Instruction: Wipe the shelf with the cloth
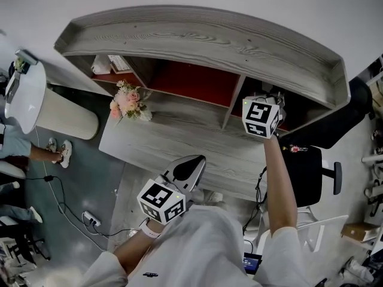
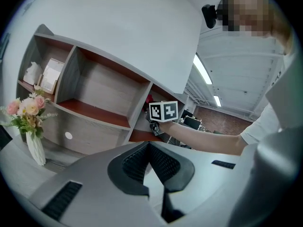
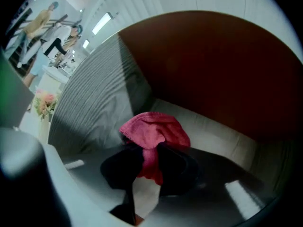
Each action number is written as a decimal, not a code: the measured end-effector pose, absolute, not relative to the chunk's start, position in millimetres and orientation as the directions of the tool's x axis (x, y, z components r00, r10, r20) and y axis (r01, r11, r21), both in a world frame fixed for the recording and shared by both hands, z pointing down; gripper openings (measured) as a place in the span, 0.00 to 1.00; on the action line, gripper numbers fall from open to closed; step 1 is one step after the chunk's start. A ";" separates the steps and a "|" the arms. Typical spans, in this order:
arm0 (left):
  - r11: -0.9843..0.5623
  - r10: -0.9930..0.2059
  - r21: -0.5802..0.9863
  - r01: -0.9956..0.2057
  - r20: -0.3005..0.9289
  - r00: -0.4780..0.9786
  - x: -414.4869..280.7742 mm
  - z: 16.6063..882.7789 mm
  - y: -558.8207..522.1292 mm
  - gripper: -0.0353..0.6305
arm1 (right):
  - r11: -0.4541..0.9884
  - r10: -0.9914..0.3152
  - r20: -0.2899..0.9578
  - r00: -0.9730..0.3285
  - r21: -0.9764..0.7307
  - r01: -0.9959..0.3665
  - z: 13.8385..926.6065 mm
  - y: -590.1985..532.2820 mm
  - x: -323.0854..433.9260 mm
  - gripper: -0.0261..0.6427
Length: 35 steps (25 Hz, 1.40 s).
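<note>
Gripping the pink cloth point(image 3: 154, 131) between its jaws, right claw point(image 3: 147, 163) sits inside shelf point(image 3: 213, 126).

Your right gripper point(image 1: 268, 95) reaches into the right-hand compartment of the grey wood-grain shelf unit with red back panels point(image 1: 203, 40), its marker cube point(image 1: 261, 117) just outside the opening. Your left gripper point(image 1: 190, 165) hangs low, close to your body, over the front edge of the grey wood-grain desk point(image 1: 179, 130). A bunch of pink and white flowers point(image 1: 127, 102) stands at the desk's left end, just before the shelf.
</note>
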<state>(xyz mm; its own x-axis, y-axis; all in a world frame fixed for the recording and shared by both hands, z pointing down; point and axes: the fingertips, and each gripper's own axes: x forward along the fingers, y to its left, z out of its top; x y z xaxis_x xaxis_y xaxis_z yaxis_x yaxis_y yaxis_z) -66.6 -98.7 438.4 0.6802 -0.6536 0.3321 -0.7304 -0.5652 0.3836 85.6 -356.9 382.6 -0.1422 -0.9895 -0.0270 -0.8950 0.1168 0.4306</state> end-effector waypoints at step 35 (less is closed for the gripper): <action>-0.576 -0.649 0.383 -0.722 0.323 0.689 -60.5 435.2 -86.9 0.06 | -0.102 -0.925 0.348 0.153 0.159 -0.982 477.0 -333.2 198.9 0.18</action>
<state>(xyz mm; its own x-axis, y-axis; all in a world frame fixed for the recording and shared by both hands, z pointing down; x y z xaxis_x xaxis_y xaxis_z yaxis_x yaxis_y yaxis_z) -60.5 -86.9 435.2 0.6889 -0.6488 0.3232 -0.7222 -0.5761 0.3829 198.9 -333.2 477.0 0.1529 -0.9250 0.3479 -0.9819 -0.1024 0.1594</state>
